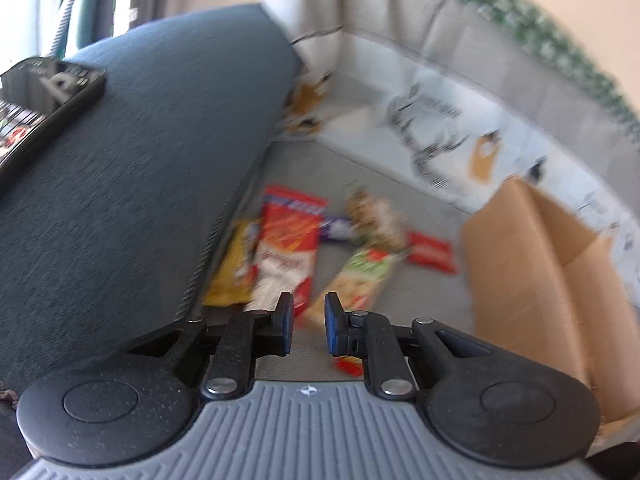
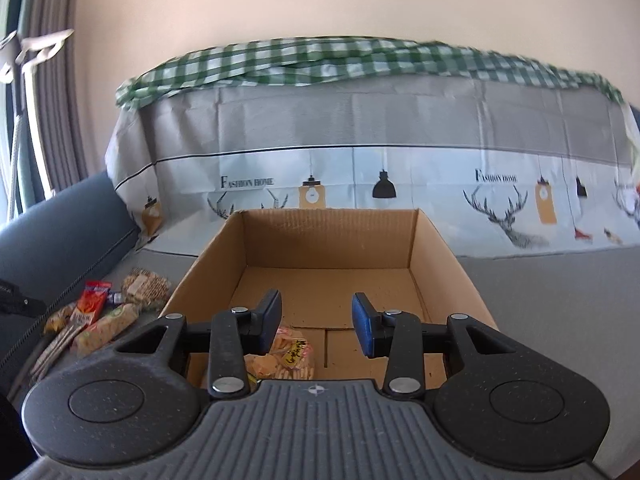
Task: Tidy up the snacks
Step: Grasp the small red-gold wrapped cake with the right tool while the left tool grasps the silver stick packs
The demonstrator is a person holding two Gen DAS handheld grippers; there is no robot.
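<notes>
The snacks are lying in two places. Most are heaped on the grey sofa seat (image 1: 420,208), against the blue cushion (image 1: 140,152): a red pack (image 1: 290,236), a yellow pack (image 1: 236,264), a green-and-white pack (image 1: 360,276), a small red pack (image 1: 432,252) and a few more behind them, blurred in the left view. One orange cracker pack (image 2: 286,354) is already sitting in the near corner of the box (image 2: 436,240), so sorting appears to be barely begun.

The left tool (image 1: 308,320) is angling down over the heap, its jaws nearly together with only a narrow gap and nothing between them. It seems to be aiming at the nearest packs, though it would have to open again to take one.

The right tool (image 2: 316,322) is hanging over the box's near edge, jaws partly apart and holding nothing, with the cracker pack just below them. The box is standing open-topped right beside the heap, likely so that each pack needs only a short carry. Its floor beyond the crackers is bare, leaving room for the rest.
</notes>
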